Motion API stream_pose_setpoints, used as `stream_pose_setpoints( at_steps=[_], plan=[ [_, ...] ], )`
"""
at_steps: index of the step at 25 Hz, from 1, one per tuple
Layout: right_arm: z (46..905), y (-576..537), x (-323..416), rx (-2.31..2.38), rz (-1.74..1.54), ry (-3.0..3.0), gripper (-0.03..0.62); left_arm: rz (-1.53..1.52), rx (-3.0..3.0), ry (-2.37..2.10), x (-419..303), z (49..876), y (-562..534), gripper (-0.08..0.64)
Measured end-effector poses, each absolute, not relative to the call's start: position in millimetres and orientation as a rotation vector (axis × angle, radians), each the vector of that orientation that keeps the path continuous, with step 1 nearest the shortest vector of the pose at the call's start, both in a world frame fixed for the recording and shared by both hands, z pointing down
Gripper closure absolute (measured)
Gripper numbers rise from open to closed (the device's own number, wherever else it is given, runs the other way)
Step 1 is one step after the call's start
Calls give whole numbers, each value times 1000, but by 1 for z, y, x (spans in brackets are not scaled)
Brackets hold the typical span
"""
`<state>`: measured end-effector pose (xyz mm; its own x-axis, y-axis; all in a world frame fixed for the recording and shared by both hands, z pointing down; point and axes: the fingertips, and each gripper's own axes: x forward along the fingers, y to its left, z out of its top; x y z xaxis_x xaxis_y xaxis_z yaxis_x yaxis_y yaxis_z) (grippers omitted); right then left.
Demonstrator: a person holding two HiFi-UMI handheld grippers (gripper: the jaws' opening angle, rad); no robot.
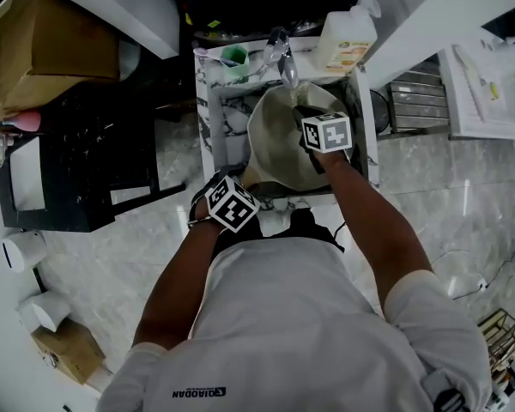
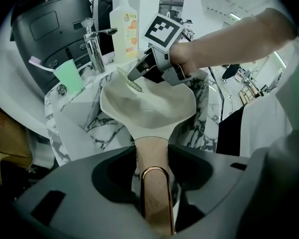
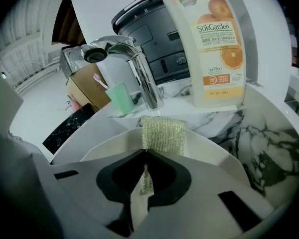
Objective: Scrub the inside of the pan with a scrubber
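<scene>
The pan (image 2: 148, 106) sits in the marble sink (image 2: 84, 121), its handle (image 2: 148, 142) at the near side, between the left gripper's (image 2: 150, 158) parted jaws, gaps either side. The right gripper (image 3: 145, 153), jaws closed, pinches the scrubber (image 3: 163, 135) over the pan's right side.

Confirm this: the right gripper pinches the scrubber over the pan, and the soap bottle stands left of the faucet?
The soap bottle stands right of the faucet, as the right gripper view shows; the right gripper does pinch the scrubber over the pan.
</scene>
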<state>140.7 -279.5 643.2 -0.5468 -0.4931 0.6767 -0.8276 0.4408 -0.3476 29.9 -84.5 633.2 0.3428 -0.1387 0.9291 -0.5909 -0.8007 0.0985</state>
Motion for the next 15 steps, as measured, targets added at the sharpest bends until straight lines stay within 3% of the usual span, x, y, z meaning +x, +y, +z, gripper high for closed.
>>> stream_pose_setpoints(
  at_steps=[7,15],
  plan=[
    [673,-294,133,1139,875,-2138,541,1383,2176,-590,30,637,-84,350],
    [696,-306,114,1154,1048,-2112,541,1366,2164,-577,30,637,-84,350]
  ],
)
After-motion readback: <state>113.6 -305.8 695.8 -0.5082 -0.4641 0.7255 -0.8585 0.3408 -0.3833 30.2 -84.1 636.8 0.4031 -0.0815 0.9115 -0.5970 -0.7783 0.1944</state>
